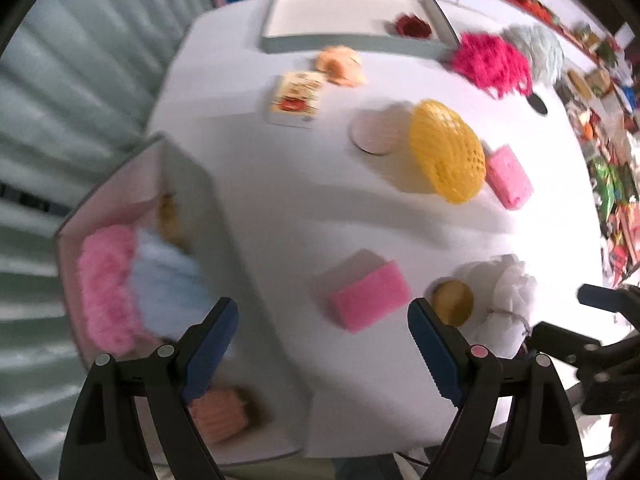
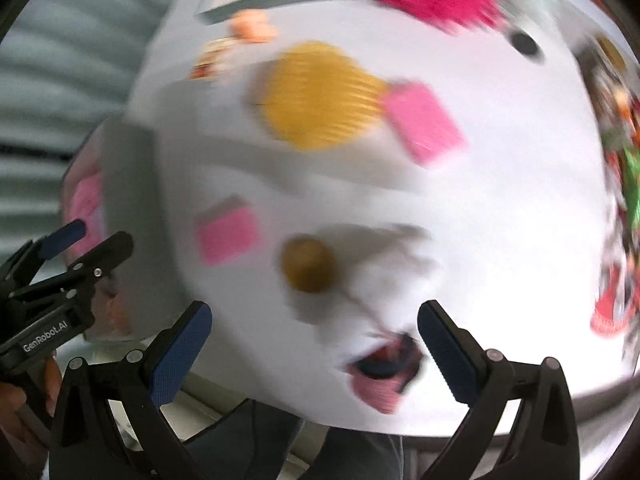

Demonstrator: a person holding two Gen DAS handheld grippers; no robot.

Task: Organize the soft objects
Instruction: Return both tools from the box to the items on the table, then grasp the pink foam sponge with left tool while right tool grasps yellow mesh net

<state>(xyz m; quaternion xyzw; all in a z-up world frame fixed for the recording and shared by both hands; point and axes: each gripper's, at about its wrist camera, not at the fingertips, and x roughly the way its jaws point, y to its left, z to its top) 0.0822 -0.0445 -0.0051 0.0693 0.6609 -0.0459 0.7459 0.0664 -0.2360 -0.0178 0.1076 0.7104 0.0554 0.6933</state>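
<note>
My left gripper (image 1: pixel 322 326) is open and empty above the white table (image 1: pixel 280 184), just short of a pink sponge (image 1: pixel 370 294). A white mesh puff (image 1: pixel 500 292) with a yellow-brown round pad (image 1: pixel 452 302) lies to its right. Farther off lie a yellow mesh scrubber (image 1: pixel 446 150), a second pink sponge (image 1: pixel 508 178) and a magenta puff (image 1: pixel 494 58). A box at the left (image 1: pixel 116 188) holds a pink fluffy cloth (image 1: pixel 106 288), a pale blue one (image 1: pixel 164 284) and an orange sponge (image 1: pixel 218 416). My right gripper (image 2: pixel 314 342) is open and empty over the white puff (image 2: pixel 384 276); that view is blurred.
A grey-rimmed white tray (image 1: pixel 344 38) at the far side holds a dark red item (image 1: pixel 412 26). An orange plush (image 1: pixel 340 64), a printed packet (image 1: pixel 294 98), a white round pad (image 1: pixel 372 132) and a grey-white puff (image 1: pixel 536 46) lie on the table. Cluttered shelves stand at the right.
</note>
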